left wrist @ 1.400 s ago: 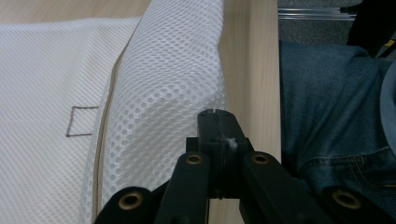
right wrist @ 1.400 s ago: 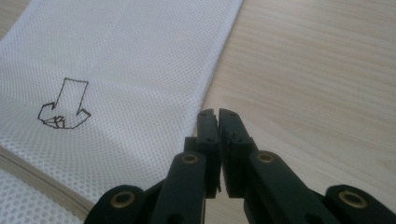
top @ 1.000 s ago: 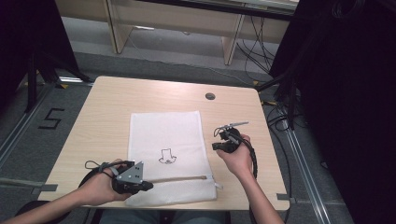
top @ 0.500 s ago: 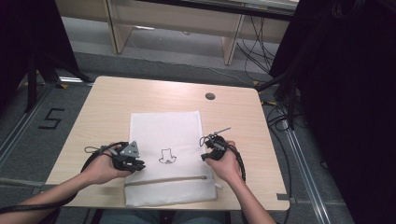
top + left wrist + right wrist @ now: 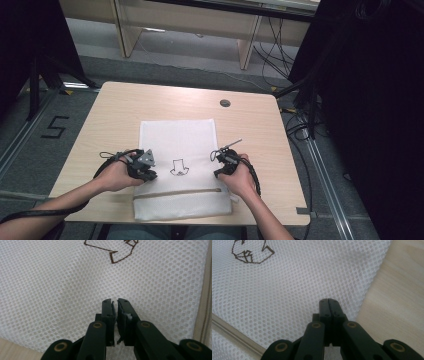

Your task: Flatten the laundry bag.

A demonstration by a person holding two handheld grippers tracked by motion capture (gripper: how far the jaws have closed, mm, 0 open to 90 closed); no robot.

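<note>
Left hand-held gripper (image 5: 115, 302) nearly closed, pinching the white mesh bag (image 5: 62, 290); right hand-held gripper (image 5: 328, 301) fully together on it

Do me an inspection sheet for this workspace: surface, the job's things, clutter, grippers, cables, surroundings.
Surface: light wooden table, round grommet near far edge.
Job's things: white mesh bag lying flat, brown printed drawing, zipper near the person.
Clutter: nothing seen.
Grippers: left gripper nearly shut, tips at the mesh; right gripper shut, near the bag's edge.
Cables: gripper leads; loose cables on floor at right.
Surroundings: floor marking 5, black curtains.
</note>
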